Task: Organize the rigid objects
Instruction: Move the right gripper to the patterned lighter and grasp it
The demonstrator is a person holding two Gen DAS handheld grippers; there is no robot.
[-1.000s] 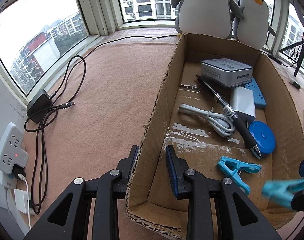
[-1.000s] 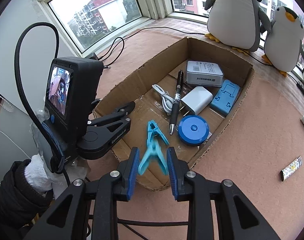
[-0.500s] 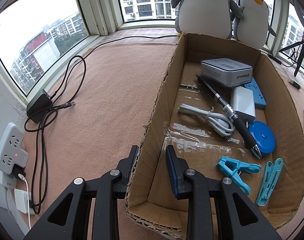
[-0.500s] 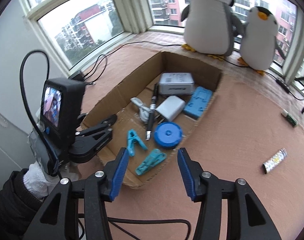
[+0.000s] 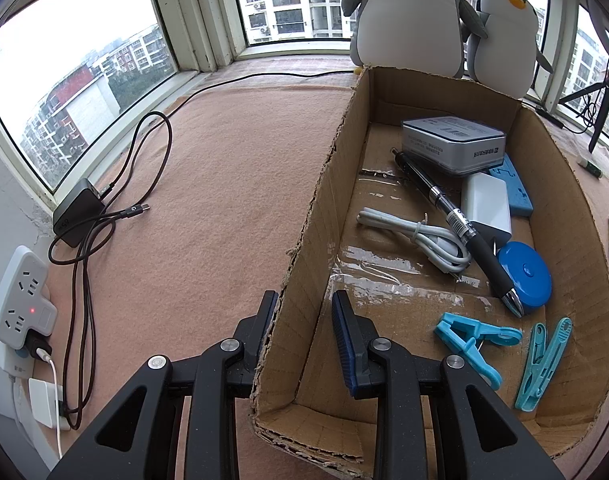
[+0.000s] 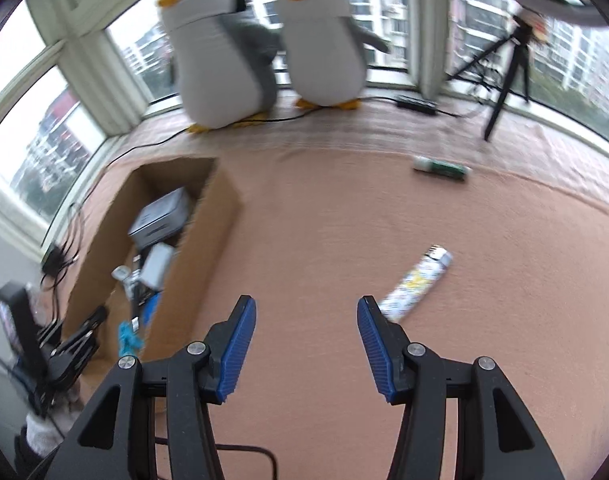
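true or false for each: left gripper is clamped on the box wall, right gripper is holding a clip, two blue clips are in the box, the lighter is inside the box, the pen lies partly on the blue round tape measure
1. The left gripper is clamped on the cardboard box wall. True.
2. The right gripper holds a clip. False: its jaws have just been opening and nothing is between them.
3. Two blue clips lie in the box. True: one clip and a second clip beside it.
4. The patterned lighter is inside the box. False: it lies on the pink cloth outside the box.
5. The pen tip rests against the blue tape measure. True.
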